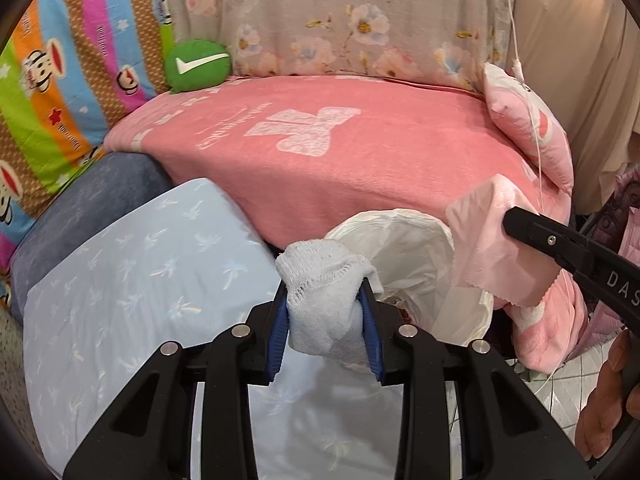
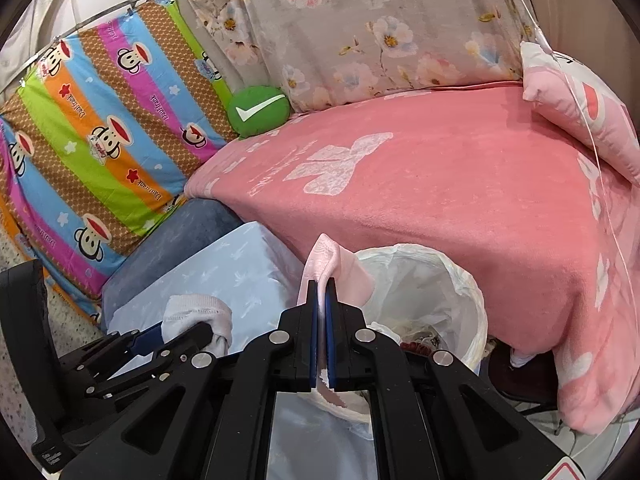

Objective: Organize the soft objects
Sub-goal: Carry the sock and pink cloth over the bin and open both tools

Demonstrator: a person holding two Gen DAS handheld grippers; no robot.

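In the left wrist view my left gripper (image 1: pixel 325 304) is shut on a white knitted sock (image 1: pixel 316 268), which bulges out above the blue pads. Just beyond it stands a bin lined with a white plastic bag (image 1: pixel 420 248). At the right, my right gripper (image 1: pixel 516 222) is shut on a thin pale pink cloth (image 1: pixel 488 248) that hangs beside the bin's rim. The right wrist view shows the same pink cloth (image 2: pixel 336 264) pinched flat in the right gripper (image 2: pixel 322 286), over the near left edge of the bin (image 2: pixel 460 276). The left gripper (image 2: pixel 176 334) with the sock (image 2: pixel 200 312) is at the lower left.
A pink blanket (image 1: pixel 320 160) covers the bed behind the bin. A green round cushion with a white tick (image 1: pixel 198 66) and a pink pillow (image 1: pixel 528 128) lie on it. A light blue pillow (image 1: pixel 140 260) is at the left, with a striped monkey-print sheet (image 1: pixel 60 80) behind. A hand (image 1: pixel 608 400) holds the right gripper.
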